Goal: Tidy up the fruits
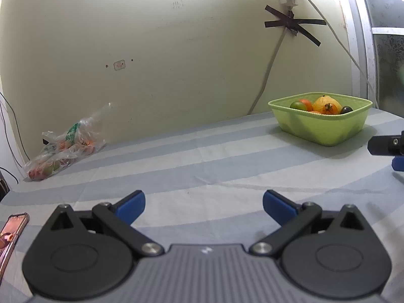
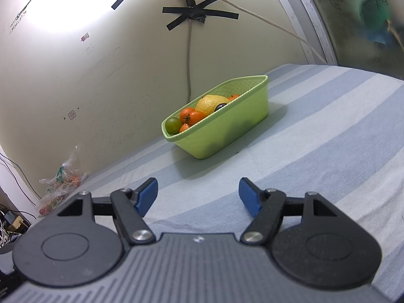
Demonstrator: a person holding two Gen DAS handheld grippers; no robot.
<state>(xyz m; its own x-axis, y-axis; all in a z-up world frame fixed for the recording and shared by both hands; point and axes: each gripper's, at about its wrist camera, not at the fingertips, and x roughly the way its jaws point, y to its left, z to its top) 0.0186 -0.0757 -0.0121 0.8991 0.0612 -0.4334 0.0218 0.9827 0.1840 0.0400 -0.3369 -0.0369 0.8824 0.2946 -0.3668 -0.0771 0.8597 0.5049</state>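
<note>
A blue-and-grey striped cloth [image 1: 202, 156] covers the one flat surface under both grippers, running back to a cream wall. One light-green rectangular plastic basket [image 2: 227, 131] stands far on the cloth, near the wall, holding one large yellow citrus fruit [image 2: 210, 104], about four small orange tangerines [image 2: 195, 116], one green round fruit [image 2: 172, 124] and one dark round fruit [image 2: 220, 107]. One crumpled clear plastic bag of orange and green fruit [image 1: 64, 149] lies far left against the wall, well apart from the basket. One phone in a pink case [image 1: 10, 237] lies at the near left edge. The left gripper [image 1: 204, 205] hovers with blue-tipped fingers spread and holding nothing; the basket sits far right of them. The right gripper [image 2: 198, 197] is likewise spread and unladen, with the basket straight ahead, well beyond its fingertips.
</note>
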